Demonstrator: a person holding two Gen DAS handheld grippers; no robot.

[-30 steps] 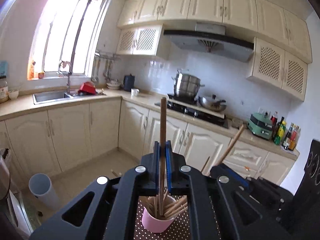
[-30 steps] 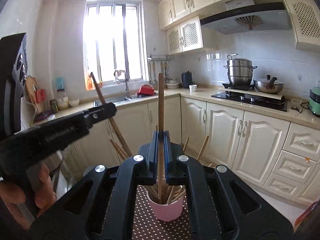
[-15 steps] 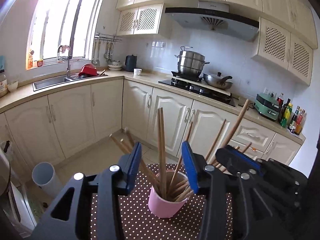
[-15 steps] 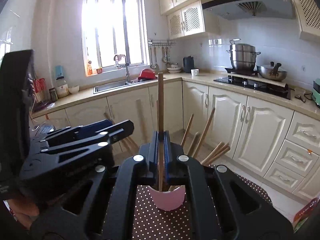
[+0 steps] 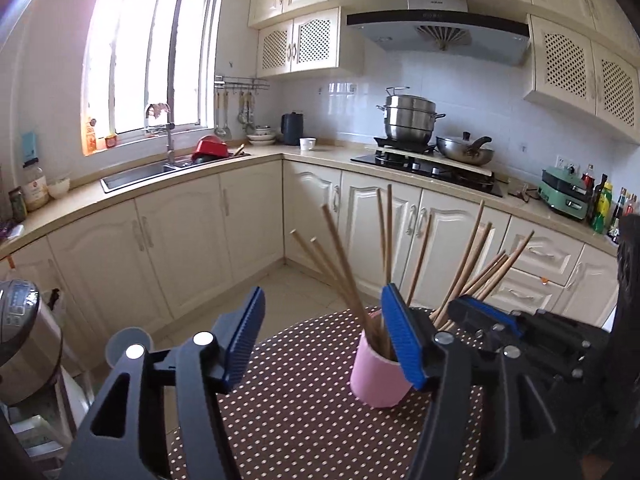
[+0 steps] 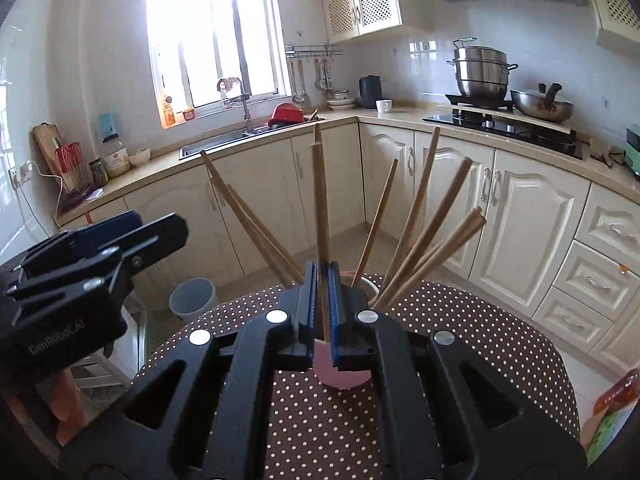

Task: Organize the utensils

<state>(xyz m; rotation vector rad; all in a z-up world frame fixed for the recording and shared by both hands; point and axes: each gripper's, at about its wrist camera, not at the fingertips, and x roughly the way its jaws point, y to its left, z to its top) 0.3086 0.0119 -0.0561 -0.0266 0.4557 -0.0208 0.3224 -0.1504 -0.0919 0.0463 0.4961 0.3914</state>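
Left hand-held gripper: my left hand-held gripper (image 5: 324, 338) is spread wide with nothing between its blue pads, above the bench (image 5: 304, 420) to the left of the pink cup (image 5: 378, 376); the right wrist view shows it from the side at far left (image 6: 132, 236).
Pink cup: it stands upright on the brown polka-dot cloth of the bench; my left view shows most of its wall, while my right view shows only a sliver of it (image 6: 344, 378) under the fingers.
Chopsticks: wooden chopsticks (image 5: 464, 276) fan out of the cup, some leaning left, some upright, most leaning right.
Right hand-held gripper: my right hand-held gripper (image 6: 323, 308) is pressed together on one upright chopstick (image 6: 320, 200), directly over the cup; whether its lower end touches the cup's bottom I cannot tell. The left view shows this gripper (image 5: 492, 320) just beside the cup on its right.
Only in right view: the grasped stick between the pads.
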